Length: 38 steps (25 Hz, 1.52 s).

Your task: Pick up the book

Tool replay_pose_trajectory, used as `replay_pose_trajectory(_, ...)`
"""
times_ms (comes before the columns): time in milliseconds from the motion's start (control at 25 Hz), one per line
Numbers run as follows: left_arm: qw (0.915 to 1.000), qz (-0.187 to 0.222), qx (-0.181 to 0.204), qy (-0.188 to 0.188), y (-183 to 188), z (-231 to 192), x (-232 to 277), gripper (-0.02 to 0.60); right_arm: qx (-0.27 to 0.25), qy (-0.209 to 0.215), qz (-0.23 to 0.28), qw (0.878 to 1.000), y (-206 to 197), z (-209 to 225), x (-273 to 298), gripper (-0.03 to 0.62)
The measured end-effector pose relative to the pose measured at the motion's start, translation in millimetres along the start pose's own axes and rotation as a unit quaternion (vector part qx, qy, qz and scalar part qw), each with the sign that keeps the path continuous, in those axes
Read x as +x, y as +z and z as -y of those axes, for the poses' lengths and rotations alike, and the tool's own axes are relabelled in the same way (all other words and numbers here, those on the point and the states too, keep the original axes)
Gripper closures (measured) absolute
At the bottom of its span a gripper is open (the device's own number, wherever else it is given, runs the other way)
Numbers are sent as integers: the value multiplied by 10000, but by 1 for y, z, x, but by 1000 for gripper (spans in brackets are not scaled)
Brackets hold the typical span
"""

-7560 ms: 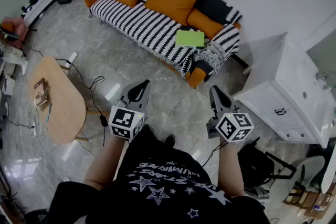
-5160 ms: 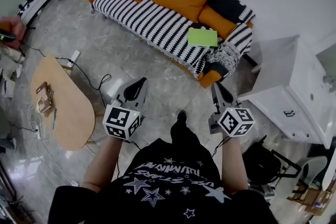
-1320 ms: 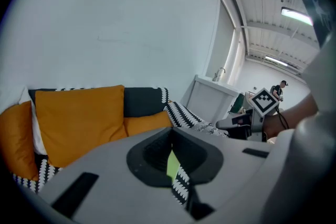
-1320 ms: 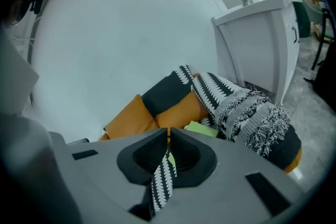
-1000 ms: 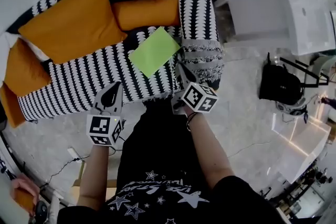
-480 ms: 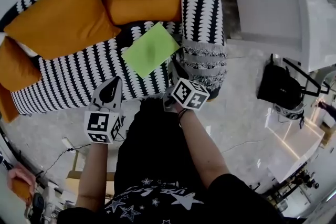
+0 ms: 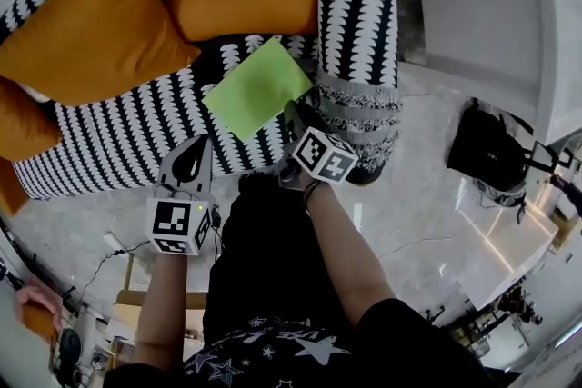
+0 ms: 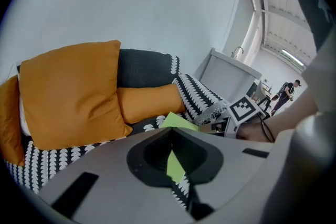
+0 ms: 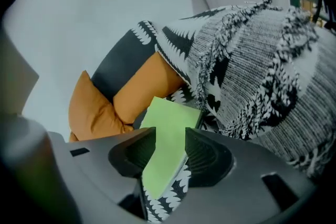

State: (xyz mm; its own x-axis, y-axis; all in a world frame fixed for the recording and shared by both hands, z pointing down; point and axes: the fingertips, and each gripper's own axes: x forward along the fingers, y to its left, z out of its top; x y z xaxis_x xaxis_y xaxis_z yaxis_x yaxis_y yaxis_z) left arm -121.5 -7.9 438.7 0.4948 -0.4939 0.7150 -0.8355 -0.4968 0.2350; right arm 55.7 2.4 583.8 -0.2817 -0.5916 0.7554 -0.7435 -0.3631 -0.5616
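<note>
Flat lime-green book (image 7: 257,88) lies on the black-and-white patterned sofa (image 7: 109,150). Right tool (image 7: 293,115) is opening, book lined up between its jaws, not gripped. Left tool (image 7: 193,150) is pinched closed, empty.

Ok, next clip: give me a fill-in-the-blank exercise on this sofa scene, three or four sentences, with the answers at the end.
1. The book lying on the sofa has a ____ cover.
2. The big cushion leaning against the sofa's back is ____.
3. The book lies next to the sofa's ____, which a fringed throw covers.
4. A ____ bag sits on the floor near the white cabinet.
Missing words: green; orange; armrest; black.
</note>
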Motion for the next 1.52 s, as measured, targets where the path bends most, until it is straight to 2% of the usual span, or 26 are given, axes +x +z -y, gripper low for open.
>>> replay_pose_trajectory(80, 10000, -31, -30, -5, -4, 0, 6, 577, 161, -31, -67, 9998, -4, 8, 9, 414)
replay_pose_trajectory(200, 9999, -105, -50, -12, -9, 0, 11, 577, 300, -131, -129, 9994, -7, 16, 20, 396)
replay_pose_trajectory(440, 9997, -229, -96, -31, -22, -1, 22, 577, 456, -246, -276, 9983, -21, 31, 38, 390)
replay_pose_trajectory(680, 9994, -322, -128, 0, -14, -8, 15, 577, 467, -170, -333, 9982, -20, 19, 50, 390)
replay_pose_trajectory(800, 9994, -339, -119, -22, -22, -8, 16, 577, 489, -147, -281, 9983, -22, 22, 55, 390)
replay_pose_trajectory(960, 9994, -319, -108, -50, -36, -6, 19, 577, 608, 114, -192, 9979, -29, 24, 62, 390)
replay_pose_trajectory(1120, 9995, -291, -114, -31, -22, -12, 9, 577, 859, 507, -138, 9949, -21, 2, 59, 390)
replay_pose_trajectory(1320, 9993, -357, -141, -9, -32, -11, 25, 577, 1084, 822, -174, 9906, -23, 15, 72, 387)
replay_pose_trajectory(1520, 9993, -321, -167, -43, -50, -8, 18, 577, 858, 1038, -264, 9905, -38, 10, 80, 319)
